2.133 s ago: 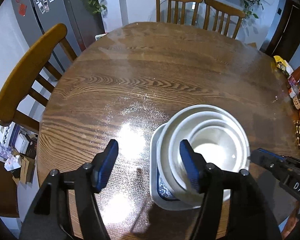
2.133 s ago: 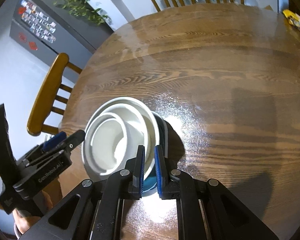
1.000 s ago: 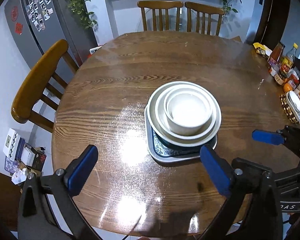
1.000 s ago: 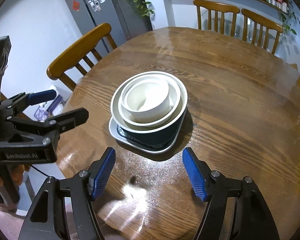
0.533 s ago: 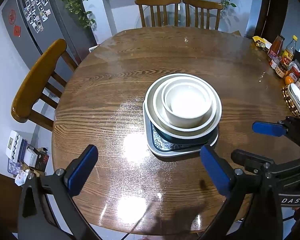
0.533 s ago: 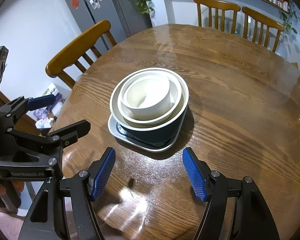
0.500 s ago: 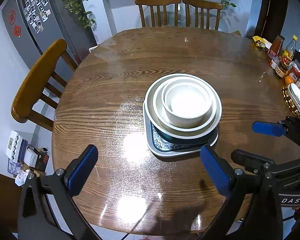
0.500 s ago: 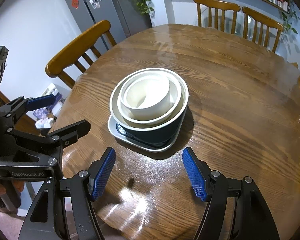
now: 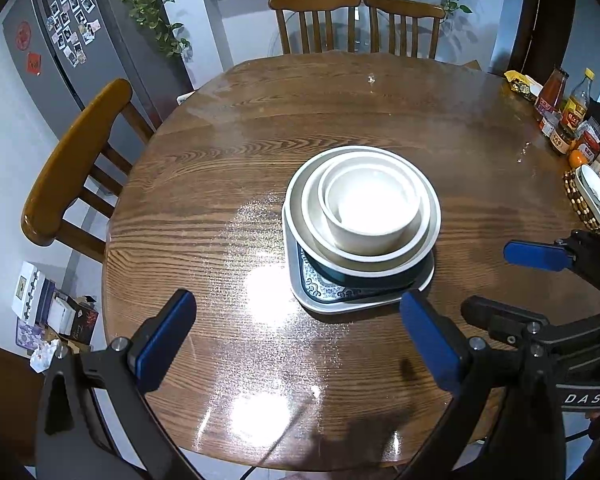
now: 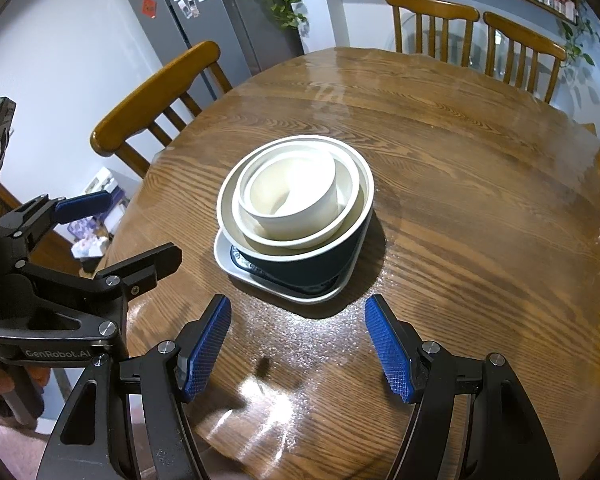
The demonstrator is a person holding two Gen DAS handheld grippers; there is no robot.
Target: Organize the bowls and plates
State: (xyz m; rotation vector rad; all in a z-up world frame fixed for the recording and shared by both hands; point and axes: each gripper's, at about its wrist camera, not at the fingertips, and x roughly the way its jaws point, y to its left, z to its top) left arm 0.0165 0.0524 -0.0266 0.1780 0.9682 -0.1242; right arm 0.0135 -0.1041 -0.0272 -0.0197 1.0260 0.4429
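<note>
On the wooden surface (image 9: 228, 184) stood one nested stack: a squarish plate (image 9: 320, 300) at the bottom, a dark bowl (image 10: 320, 264) on it, a cream bowl (image 10: 300, 236) inside that, and a small white bowl (image 9: 370, 216) innermost. No loose dish lay elsewhere around the plate, so the organizing looked finished, or nearly so. The left gripper (image 9: 300, 340) and right gripper (image 10: 300, 344) both hovered on the near side of the plate, clear of it, fingers spread wide apart and empty. Little seemed left beyond perhaps squaring the stack.
</note>
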